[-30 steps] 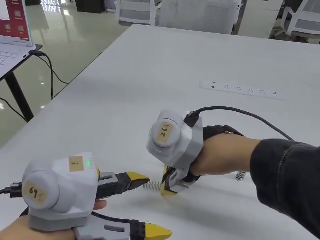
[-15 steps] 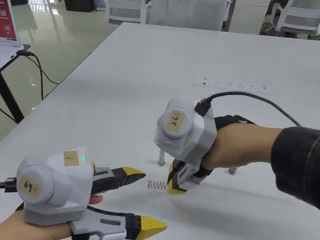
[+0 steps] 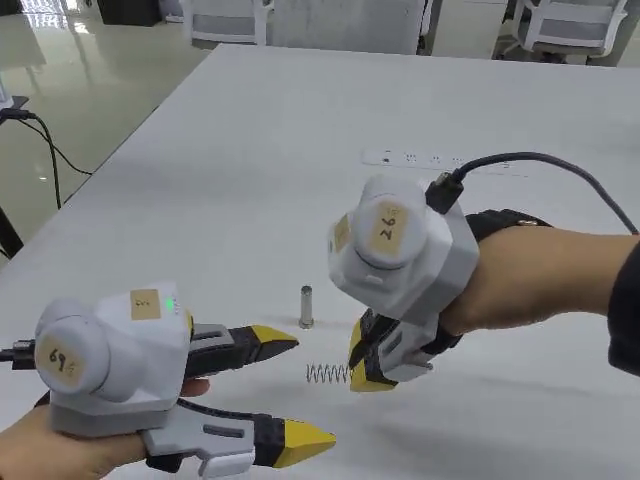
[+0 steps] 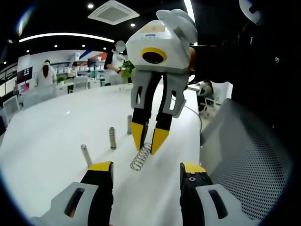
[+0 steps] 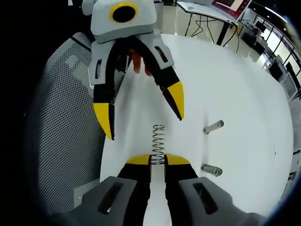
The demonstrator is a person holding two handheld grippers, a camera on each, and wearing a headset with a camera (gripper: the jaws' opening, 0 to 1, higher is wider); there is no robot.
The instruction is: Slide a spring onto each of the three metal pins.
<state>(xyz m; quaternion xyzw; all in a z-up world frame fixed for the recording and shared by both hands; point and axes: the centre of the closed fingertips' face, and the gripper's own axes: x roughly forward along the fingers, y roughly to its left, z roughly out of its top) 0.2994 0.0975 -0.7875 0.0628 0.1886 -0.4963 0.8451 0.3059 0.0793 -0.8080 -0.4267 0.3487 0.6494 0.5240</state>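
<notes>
table [image 3: 230,170]: white, matte, running off toward 12 o'clock in the head view.
room: glossy floor [image 3: 70,90] at 9 o'clock of the table; pale chairs [image 3: 225,18] past its far edge; white power strip [image 3: 415,158] flat on the far part.
left hand-held gripper [image 3: 290,390]: low at 8 o'clock in the head view, jaws spread wide with nothing between, yellow tips aimed at 3 o'clock.
bare pin [image 3: 306,306]: upright on the table, at 12 o'clock of the left hand-held gripper's jaw gap, apart from both grippers.
spring [image 3: 327,374]: level and low over the table, one end pinched, free end reaching to 9 o'clock toward the open jaws without touching them.
right hand-held gripper [image 3: 365,372]: jaws clamped on the spring's end, at 3 o'clock of the spring; black cable [image 3: 540,160] plugged into its body.
sprung pin [image 5: 211,169]: in the right gripper view, at 3 o'clock of the clamped tips, coil already on it, near the bare pin.
</notes>
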